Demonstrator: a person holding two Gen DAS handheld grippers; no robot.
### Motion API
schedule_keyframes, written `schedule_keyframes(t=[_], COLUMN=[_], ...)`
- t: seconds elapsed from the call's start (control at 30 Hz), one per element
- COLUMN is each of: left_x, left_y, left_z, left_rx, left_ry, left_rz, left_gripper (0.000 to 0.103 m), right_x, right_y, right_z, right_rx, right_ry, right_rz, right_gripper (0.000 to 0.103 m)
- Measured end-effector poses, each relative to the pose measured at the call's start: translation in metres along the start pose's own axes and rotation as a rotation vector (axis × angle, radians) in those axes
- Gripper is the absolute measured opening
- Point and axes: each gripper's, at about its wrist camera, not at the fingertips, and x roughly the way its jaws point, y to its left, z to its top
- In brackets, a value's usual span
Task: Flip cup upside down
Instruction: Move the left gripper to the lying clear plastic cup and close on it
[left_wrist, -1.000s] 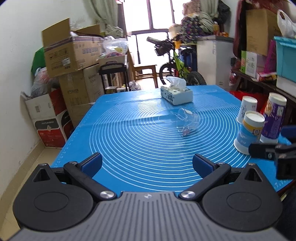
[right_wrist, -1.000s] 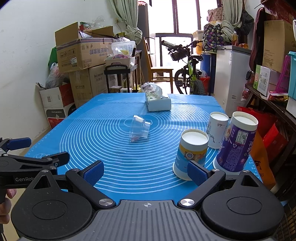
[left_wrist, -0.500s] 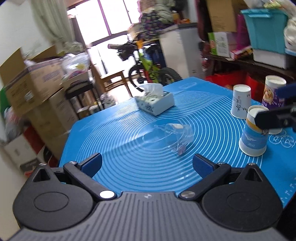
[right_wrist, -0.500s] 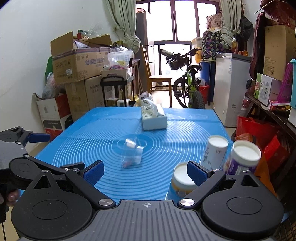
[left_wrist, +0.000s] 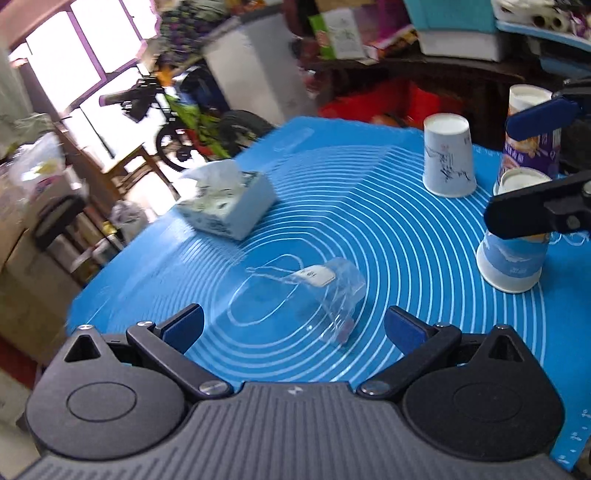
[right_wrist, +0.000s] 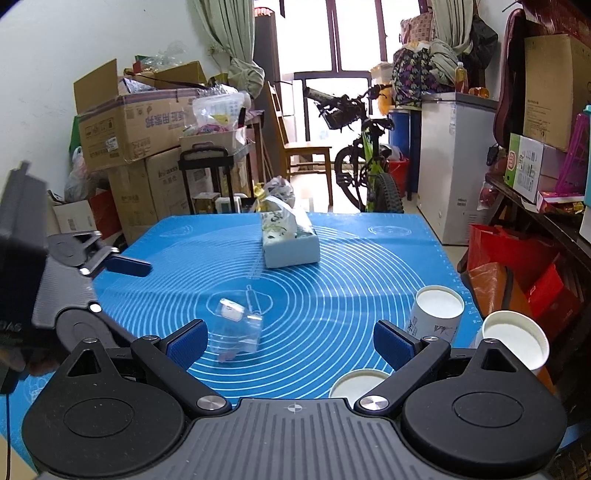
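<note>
A clear plastic cup (left_wrist: 306, 299) lies on its side near the middle of the blue mat (left_wrist: 388, 206); it also shows in the right wrist view (right_wrist: 236, 332). My left gripper (left_wrist: 293, 326) is open and empty, just short of the cup, with the cup lying between the lines of its two fingers. My right gripper (right_wrist: 288, 341) is open and empty, a little back from the cup, which lies ahead of its left finger. The left gripper shows at the left of the right wrist view (right_wrist: 92, 266).
Three paper cups stand upside down at the mat's right side: a white one (left_wrist: 448, 158), a blue and white one (left_wrist: 513, 258) and a purple one (left_wrist: 532, 147). A tissue box (left_wrist: 229, 205) sits at the far side. Boxes, a bicycle and shelves surround the table.
My left gripper has swung right and moved in close to the clear cup. My right gripper has moved forward over the paper cups. Both stay open.
</note>
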Motion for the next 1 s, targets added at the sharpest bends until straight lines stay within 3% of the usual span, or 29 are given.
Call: schedule_keyframes(t=[0.33, 0.47, 0.5, 0.53, 0.6, 1.0], left_x=[0.054, 0.068, 0.071, 0.073, 0.077, 0.066], left_y=[-0.001, 0.001, 0.002, 0.002, 0.003, 0.004], left_z=[0.014, 0.016, 0.016, 0.016, 0.014, 0.006], left_rx=[0.166, 0.167, 0.160, 0.155, 0.148, 0.121], left_ry=[0.050, 0.075, 0.078, 0.083, 0.106, 0.101], left_rz=[-0.150, -0.179, -0.188, -0.200, -0.224, -0.209], left_gripper=[0.102, 0.102, 0.098, 0.083, 0.072, 0.070], right_x=[0.019, 0.021, 0.022, 0.023, 0.023, 0.023], right_y=[-0.008, -0.008, -0.008, -0.008, -0.008, -0.008], right_z=[-0.004, -0.005, -0.005, -0.005, -0.005, -0.005], right_rx=[0.012, 0.011, 0.012, 0.013, 0.013, 0.007], right_ry=[0.036, 0.038, 0.039, 0.040, 0.041, 0.035], right_rz=[-0.005, -0.004, -0.003, -0.003, -0.003, 0.003], right_gripper=[0.096, 0.096, 0.096, 0.096, 0.096, 0.096])
